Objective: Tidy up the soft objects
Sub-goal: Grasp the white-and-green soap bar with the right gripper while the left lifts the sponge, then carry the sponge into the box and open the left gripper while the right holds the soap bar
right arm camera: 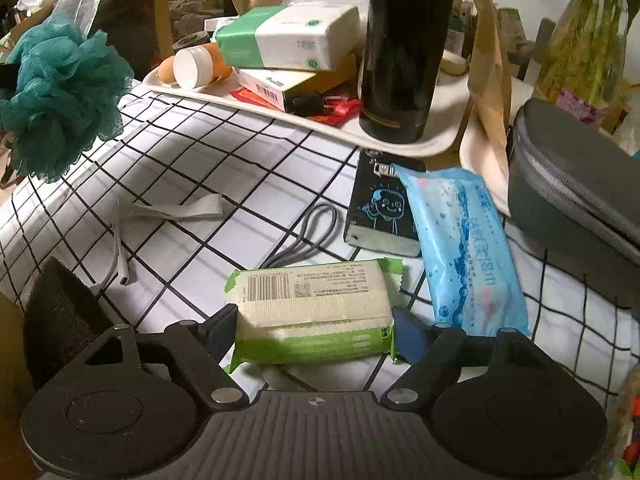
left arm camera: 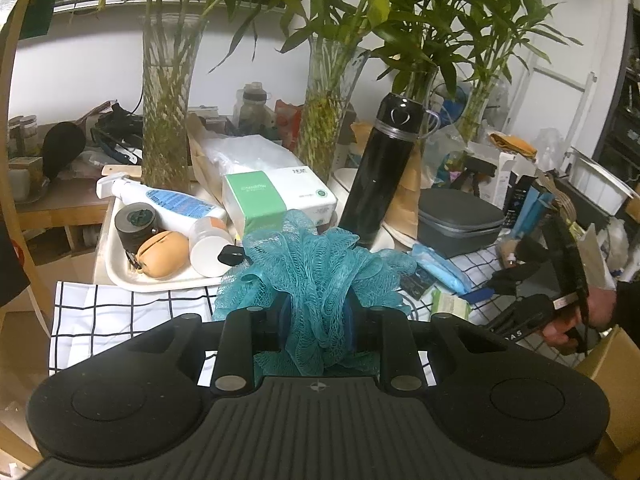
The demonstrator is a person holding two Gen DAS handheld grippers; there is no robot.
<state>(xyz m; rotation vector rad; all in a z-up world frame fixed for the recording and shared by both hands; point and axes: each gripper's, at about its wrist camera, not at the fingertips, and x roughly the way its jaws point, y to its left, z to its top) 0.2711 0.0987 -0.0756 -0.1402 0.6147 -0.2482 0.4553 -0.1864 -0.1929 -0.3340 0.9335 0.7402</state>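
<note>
My left gripper (left arm camera: 317, 320) is shut on a teal mesh bath pouf (left arm camera: 316, 276) and holds it above the checked cloth (left arm camera: 120, 312). The pouf also shows at the upper left of the right wrist view (right arm camera: 60, 92), in the air. My right gripper (right arm camera: 314, 328) stands around a green and white soft pack (right arm camera: 312, 312) lying on the cloth (right arm camera: 240, 160), one finger at each end of it; whether they press it I cannot tell. A blue wet-wipe pack (right arm camera: 464, 248) lies right of it. The right gripper shows at the right in the left wrist view (left arm camera: 536, 304).
A white tray (right arm camera: 304, 120) behind holds a tissue box (right arm camera: 288, 36), a black flask (right arm camera: 404, 48), boxes and a bottle. A dark booklet (right arm camera: 380, 208), a grey cord loop (right arm camera: 308, 232), a white strap (right arm camera: 176, 210) and a grey zip case (right arm camera: 576, 176) lie around. Plant vases (left arm camera: 168, 100) stand behind.
</note>
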